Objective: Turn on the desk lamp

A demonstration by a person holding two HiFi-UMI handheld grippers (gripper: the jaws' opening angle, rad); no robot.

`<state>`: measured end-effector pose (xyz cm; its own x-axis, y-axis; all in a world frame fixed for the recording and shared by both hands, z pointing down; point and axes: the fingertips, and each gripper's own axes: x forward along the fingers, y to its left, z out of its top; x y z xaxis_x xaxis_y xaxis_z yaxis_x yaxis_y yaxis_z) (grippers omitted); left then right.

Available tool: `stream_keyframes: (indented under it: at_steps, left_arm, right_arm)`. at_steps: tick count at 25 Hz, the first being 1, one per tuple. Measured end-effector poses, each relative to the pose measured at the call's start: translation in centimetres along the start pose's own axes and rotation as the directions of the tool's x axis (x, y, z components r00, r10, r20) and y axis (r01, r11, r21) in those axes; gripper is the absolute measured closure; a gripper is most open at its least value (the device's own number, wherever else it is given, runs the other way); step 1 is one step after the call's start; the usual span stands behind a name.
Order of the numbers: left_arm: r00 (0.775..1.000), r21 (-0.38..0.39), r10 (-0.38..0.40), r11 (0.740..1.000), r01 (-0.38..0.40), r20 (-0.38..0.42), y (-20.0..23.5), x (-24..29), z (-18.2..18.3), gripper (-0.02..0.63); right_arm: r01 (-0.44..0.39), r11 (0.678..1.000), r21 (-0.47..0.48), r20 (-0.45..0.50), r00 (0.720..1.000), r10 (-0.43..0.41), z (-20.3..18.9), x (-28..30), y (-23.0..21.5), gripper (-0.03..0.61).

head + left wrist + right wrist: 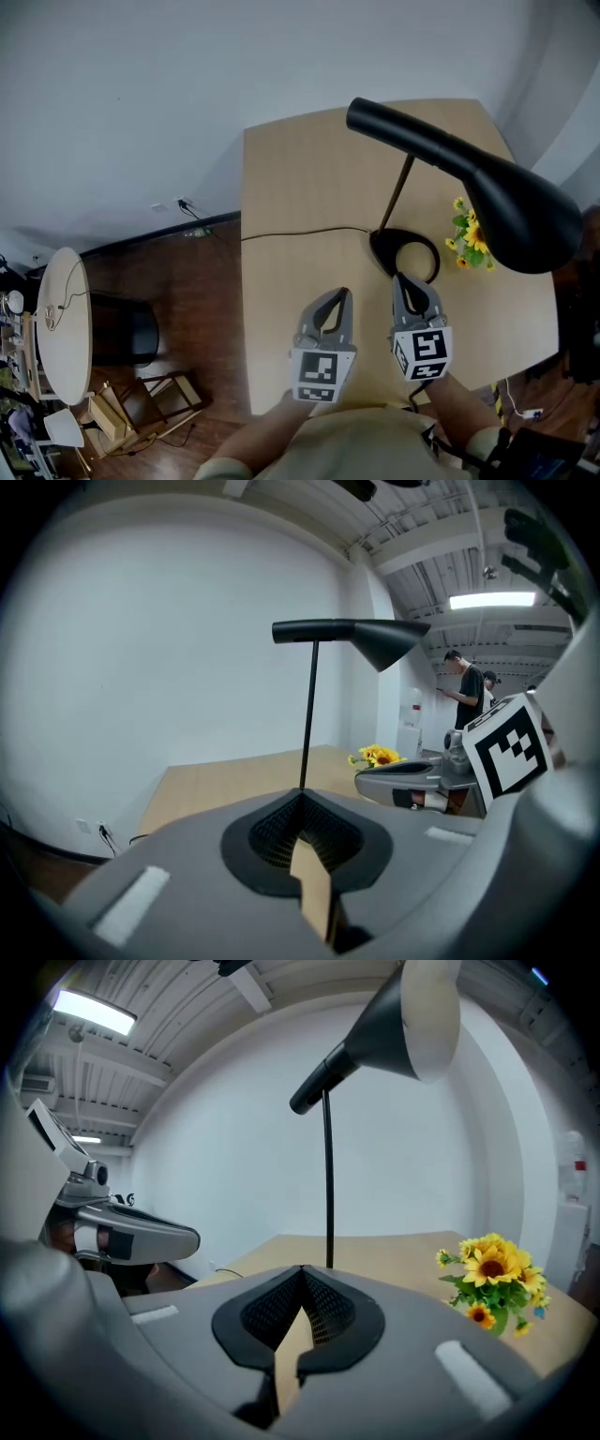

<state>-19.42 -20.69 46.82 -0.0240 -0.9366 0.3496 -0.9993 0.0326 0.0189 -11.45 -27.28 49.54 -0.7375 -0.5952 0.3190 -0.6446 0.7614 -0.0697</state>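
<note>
A black desk lamp stands on the light wooden table (300, 178). Its round base (405, 253) is right of centre, a thin stem (397, 195) rises from it, and the long cone head (487, 187) reaches out over the right side. In the left gripper view the lamp head (361, 635) looks dark. My left gripper (346, 292) is shut and empty, a little left of the base. My right gripper (397, 277) is also shut and empty, its tip just at the base's near rim. In the gripper views the lamp stem (307, 714) (328, 1180) stands straight ahead of each.
A small bunch of yellow sunflowers (469, 239) sits right of the lamp base. The lamp's cable (300, 232) runs left off the table edge. On the floor at left are a round white table (61, 323), a black bin (127, 328) and a wooden stool (155, 398). People (466, 691) stand far behind.
</note>
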Motion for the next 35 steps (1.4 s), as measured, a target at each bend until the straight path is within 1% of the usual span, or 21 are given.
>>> stream_keyframes:
  at_steps: [6,12,17,25,30,35]
  left_arm:
    - [0.997,0.016,0.017,1.0,-0.016,-0.075,1.2,3.5,-2.0,0.615]
    - [0.993,0.015,0.02,1.0,-0.018,-0.116,2.0,5.7,-3.0,0.615]
    - [0.99,0.013,0.024,1.0,-0.022,-0.139,2.4,6.7,-3.6,0.615]
    - [0.985,-0.004,0.027,1.0,-0.028,-0.169,2.6,8.2,-4.7,0.615]
    - [0.983,-0.007,0.025,1.0,-0.027,-0.18,2.8,8.5,-5.1,0.615]
    - [0.981,-0.008,0.032,0.999,-0.034,-0.189,3.2,8.3,-5.6,0.615]
  right_arm:
    - [0.005,1.0,-0.014,-0.062,0.998,-0.006,-2.3,5.1,-1.5,0.58]
    - [0.027,1.0,-0.009,-0.126,0.992,-0.028,-4.3,8.5,-3.0,0.58]
    - [0.045,0.999,-0.022,-0.217,0.975,-0.049,-6.5,11.4,-4.6,0.579]
    - [0.035,0.998,-0.045,-0.316,0.948,-0.047,-9.1,13.7,-5.3,0.58]
    - [0.023,1.0,-0.017,-0.384,0.923,-0.028,-11.0,14.3,-5.5,0.578]
    - [-0.007,0.998,-0.065,-0.417,0.908,-0.021,-11.3,14.5,-5.3,0.578]
